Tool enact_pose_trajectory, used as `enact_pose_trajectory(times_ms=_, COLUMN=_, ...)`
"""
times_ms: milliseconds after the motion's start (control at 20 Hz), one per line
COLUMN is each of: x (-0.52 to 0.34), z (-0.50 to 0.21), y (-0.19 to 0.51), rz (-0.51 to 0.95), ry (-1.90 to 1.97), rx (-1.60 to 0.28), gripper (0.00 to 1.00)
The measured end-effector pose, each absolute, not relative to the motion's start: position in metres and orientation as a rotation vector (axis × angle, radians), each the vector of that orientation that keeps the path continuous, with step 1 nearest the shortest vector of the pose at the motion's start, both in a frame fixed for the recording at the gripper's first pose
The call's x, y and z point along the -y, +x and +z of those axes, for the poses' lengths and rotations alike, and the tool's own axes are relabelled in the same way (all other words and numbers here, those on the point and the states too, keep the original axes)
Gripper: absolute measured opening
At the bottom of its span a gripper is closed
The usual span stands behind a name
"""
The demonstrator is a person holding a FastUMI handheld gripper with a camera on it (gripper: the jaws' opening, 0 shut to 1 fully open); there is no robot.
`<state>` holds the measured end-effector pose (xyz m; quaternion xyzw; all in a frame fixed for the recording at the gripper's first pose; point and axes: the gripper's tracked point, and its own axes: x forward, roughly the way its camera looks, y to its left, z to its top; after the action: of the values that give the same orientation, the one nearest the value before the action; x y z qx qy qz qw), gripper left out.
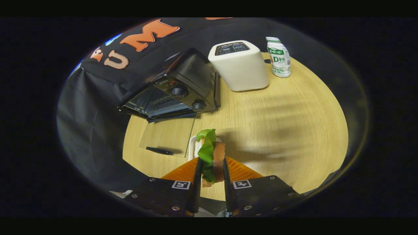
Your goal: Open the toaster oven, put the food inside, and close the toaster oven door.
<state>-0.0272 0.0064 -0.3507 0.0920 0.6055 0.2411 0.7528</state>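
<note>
A sandwich [211, 156] with brown bread and green lettuce stands on edge between my two fingers, and my gripper [211, 164] is shut on it, held above the table. Beyond the fingers and to the left sits the black toaster oven [183, 86]. Its glass door [168, 137] hangs open, lying flat on the table with its dark handle nearest me. Under the sandwich lie an orange ridged plate [241, 169] and a small white dish [193, 147].
A white pop-up toaster [240, 65] stands right of the oven, with a small white bottle with a green label [279, 57] beside it. The round wooden table [287, 124] has open surface to the right. Black cloth drops off past its left edge.
</note>
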Motion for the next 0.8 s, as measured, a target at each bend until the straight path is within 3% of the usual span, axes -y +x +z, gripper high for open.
enact_pose_trajectory(times_ms=150, x=-0.004, z=-0.337, y=-0.028, rz=0.512, ry=0.156, rx=-1.294, gripper=0.25)
enact_pose_trajectory(times_ms=800, x=-0.033, z=-0.256, y=-0.005, rz=0.344, ry=0.467, rx=-0.977, gripper=0.25)
